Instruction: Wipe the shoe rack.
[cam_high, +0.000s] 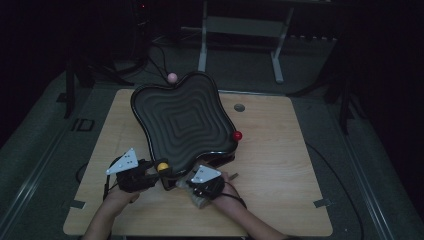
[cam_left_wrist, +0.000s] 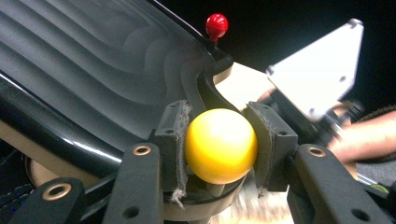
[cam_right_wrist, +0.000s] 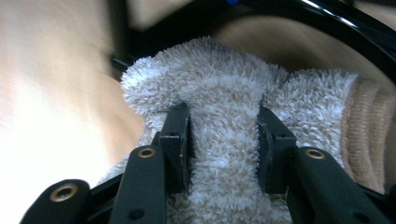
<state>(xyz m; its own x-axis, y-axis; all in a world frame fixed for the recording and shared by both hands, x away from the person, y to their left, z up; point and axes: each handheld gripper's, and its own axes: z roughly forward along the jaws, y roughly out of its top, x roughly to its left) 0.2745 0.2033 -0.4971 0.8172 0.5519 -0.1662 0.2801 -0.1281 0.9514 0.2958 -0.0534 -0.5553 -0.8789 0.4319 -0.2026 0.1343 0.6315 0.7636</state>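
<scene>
High view sits above the near edge of the desk (cam_high: 280, 165), looking forward and down. Each hand-held gripper cam rides super close, staring along its own jaws. High and left views share the tray (cam_high: 185, 122) (cam_left_wrist: 93, 70).

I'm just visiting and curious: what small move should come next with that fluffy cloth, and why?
Probably slide the right claw, clamped on the fluffy cloth, up onto the ridged black tray to wipe it; the left claw steadies the tray by its yellow knob.

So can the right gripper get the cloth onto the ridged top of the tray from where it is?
Probably yes: the right gripper, clamped on the cloth, sits at the tray's near edge, with open ridged surface beyond; the left gripper holding the yellow ball stands aside.
</scene>
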